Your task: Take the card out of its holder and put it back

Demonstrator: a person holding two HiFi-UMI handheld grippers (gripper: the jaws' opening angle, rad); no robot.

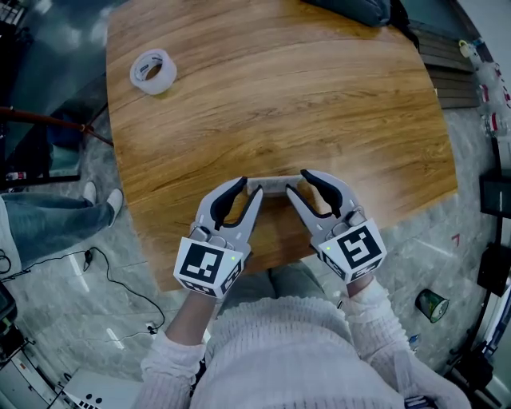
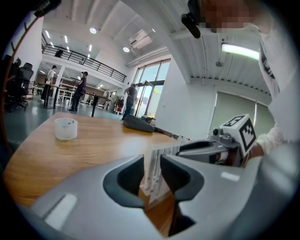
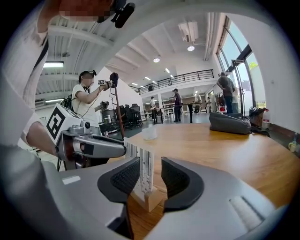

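The card is standing in its wooden holder, near the front edge of the table. The left claw and right claw are sitting open around its two ends. They are squeezing nothing, so only the holder is holding it up.

Surface: 1 wooden table, rounded corners.
Far left: 1 tape roll, lying flat.
Far edge: 1 dark bag.
Near edge: 1 wooden holder, card upright in it.
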